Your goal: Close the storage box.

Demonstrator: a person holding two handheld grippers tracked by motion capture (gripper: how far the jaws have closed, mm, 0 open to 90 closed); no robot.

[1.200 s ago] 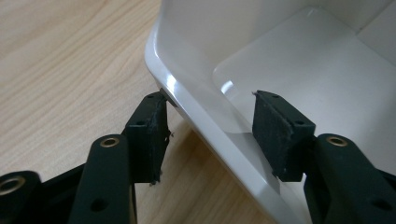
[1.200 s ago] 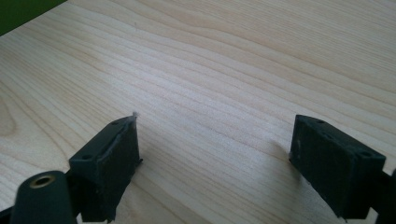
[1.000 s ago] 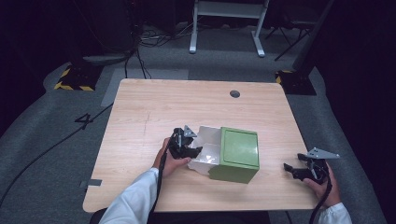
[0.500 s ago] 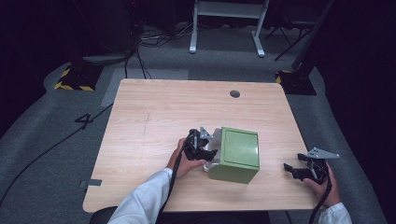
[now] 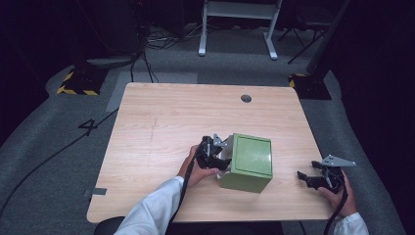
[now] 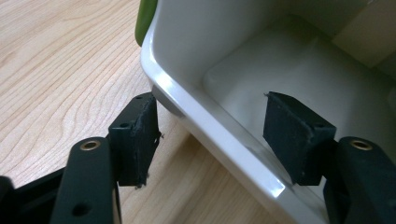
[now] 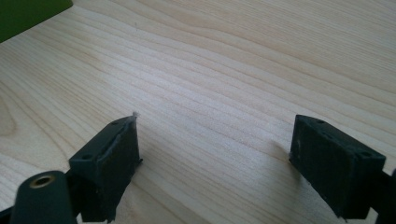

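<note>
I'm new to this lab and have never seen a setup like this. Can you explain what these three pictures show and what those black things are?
A person sits at a wooden table holding a pair of hand-held tongs in each hand; there is no robot arm. The high view looks down from above. The other two pictures come from cameras riding on each tool, looking along its black jaws. On the table stands a green box with a white drawer partly out on its left side. The left tongs are open, one jaw outside and one inside the drawer's front wall. The right tongs are open over bare wood, holding nothing.
</note>
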